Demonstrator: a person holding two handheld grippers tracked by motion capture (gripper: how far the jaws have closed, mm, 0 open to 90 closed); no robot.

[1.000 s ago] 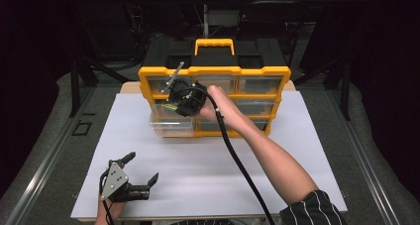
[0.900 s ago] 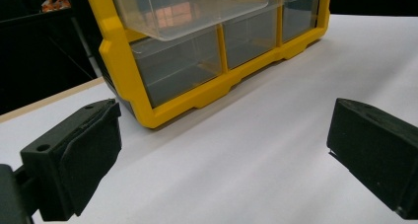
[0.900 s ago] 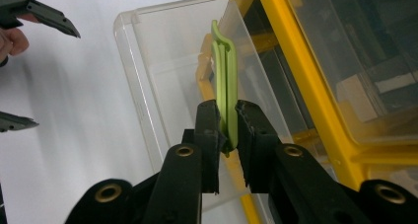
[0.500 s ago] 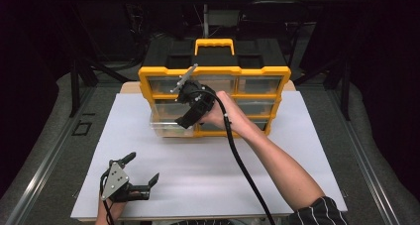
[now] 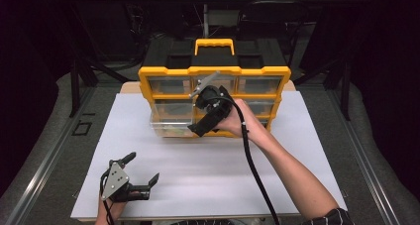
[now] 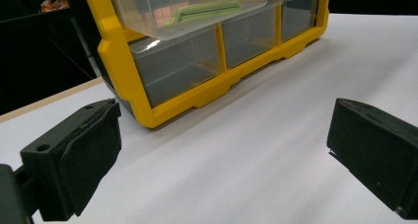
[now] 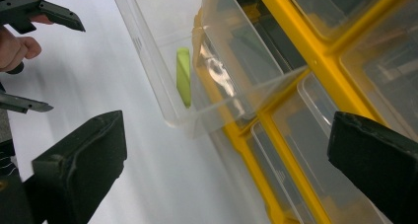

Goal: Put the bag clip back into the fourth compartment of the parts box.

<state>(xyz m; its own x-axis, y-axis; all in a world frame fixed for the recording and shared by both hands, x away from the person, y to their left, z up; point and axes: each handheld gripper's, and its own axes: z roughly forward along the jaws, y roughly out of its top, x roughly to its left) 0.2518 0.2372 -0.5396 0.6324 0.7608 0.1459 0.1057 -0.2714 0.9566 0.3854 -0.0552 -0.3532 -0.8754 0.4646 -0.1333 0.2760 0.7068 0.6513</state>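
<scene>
Right gripper (image 5: 198, 130), centre frame in the high view: jaws have just been opening, now wide, nothing between them. Clear drawer (image 5: 171, 124) pulled out of the yellow organizer (image 5: 148, 81), green strip (image 7: 183, 76) inside. Left gripper (image 5: 143, 170), lower left: jaws wide, empty.

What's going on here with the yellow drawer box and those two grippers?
A person works at a yellow organizer on a white table. One clear drawer is pulled out, with a green piece lying inside. The right gripper is in front of the organizer; its jaws have just been opening, with nothing between them. The left gripper rests open near the table's front edge.
</scene>
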